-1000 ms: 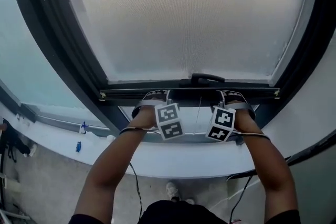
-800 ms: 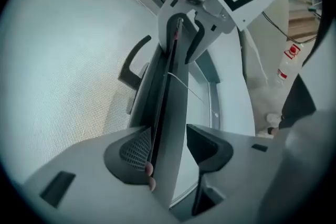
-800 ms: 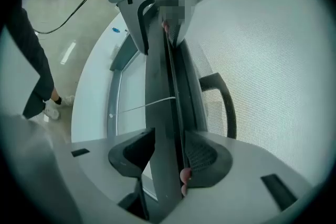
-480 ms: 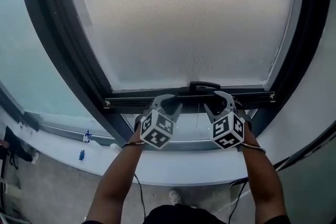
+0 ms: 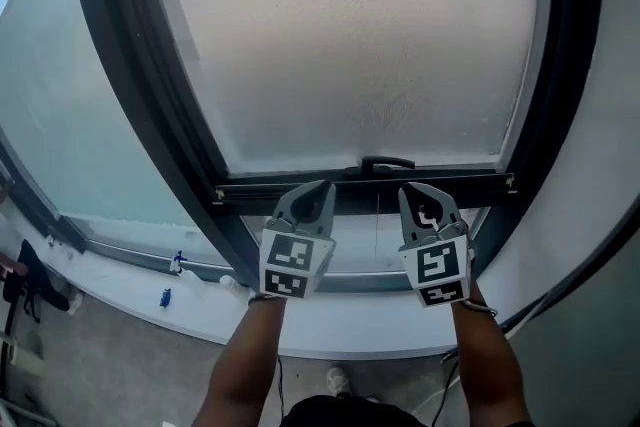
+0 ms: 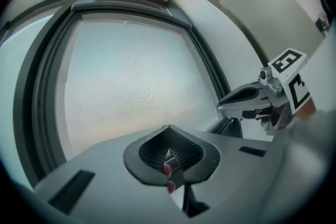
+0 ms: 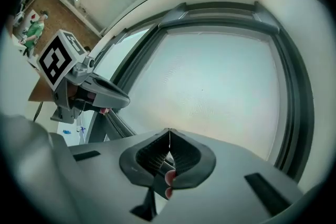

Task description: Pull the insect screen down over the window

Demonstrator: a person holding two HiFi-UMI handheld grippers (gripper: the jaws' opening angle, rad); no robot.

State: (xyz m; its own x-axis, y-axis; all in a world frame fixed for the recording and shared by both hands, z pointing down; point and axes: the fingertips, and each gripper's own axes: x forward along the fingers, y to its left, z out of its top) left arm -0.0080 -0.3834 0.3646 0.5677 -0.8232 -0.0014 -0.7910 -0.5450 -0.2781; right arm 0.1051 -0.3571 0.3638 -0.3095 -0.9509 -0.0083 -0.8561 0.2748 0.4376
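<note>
- The insect screen [image 5: 360, 45] covered most of the window, its bottom bar [image 5: 480, 183] apparently short of the sill.
- The left gripper [image 5: 320, 187] and right gripper [image 5: 412, 191] hovered side by side at that bar, probably for an even pull.
- Both pairs of fingers [image 6: 155, 150] had just closed together on nothing.

- The insect screen [image 5: 350, 45] sits inside the window frame [image 5: 125, 65], reaching down to its bottom bar [image 5: 480, 183].
- A handle [image 5: 387, 162] sits at the bar's middle — the sill [image 5: 340, 325] lies below.
- A second pane [image 5: 60, 115] stands left of the frame.
</note>
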